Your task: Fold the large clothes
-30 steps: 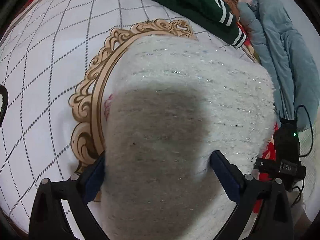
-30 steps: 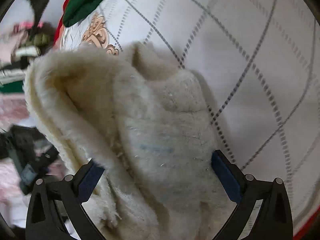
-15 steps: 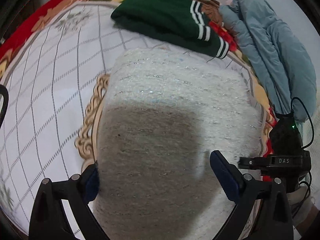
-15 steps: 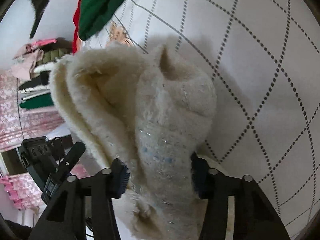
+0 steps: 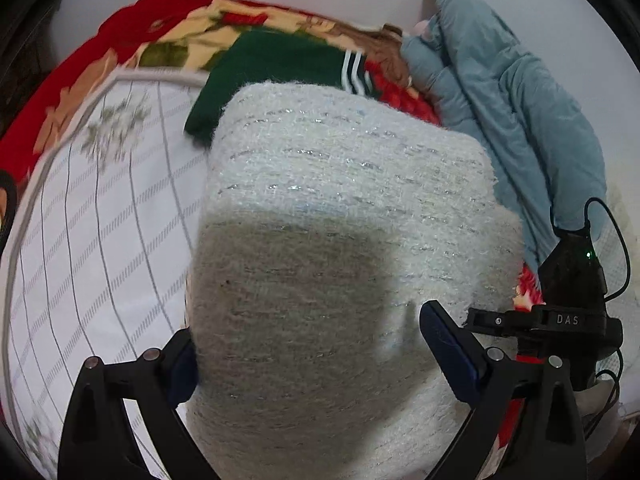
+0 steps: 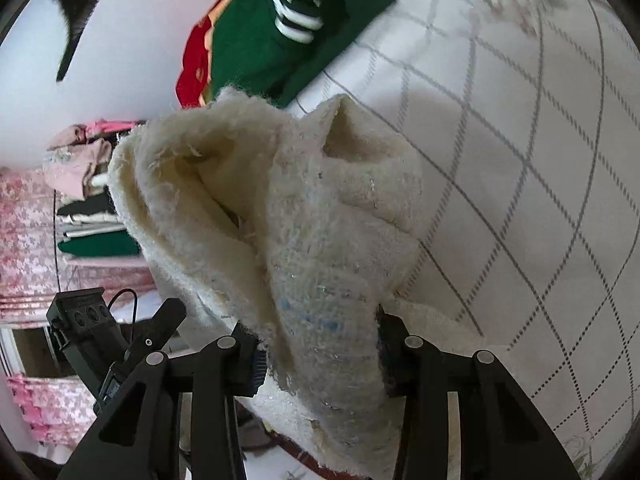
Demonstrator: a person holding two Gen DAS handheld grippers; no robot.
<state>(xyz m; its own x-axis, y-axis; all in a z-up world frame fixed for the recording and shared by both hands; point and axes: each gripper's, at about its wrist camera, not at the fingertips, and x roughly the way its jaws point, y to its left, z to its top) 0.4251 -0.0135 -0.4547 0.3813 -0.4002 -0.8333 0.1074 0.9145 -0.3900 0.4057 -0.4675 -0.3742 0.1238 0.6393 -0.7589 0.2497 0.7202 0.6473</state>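
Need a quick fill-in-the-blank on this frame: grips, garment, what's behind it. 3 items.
1. The right hand-held gripper is ____ on the white fuzzy sweater.
2. The folded sweater behind the white one is dark ____ with white stripes.
3. The left hand-held gripper has its jaws ____ around the white fabric.

Missing words: shut; green; open

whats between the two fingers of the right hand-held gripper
A bunched fold of the cream fuzzy sweater fills the gap; the right hand-held gripper is clamped on it, as the right wrist view shows.
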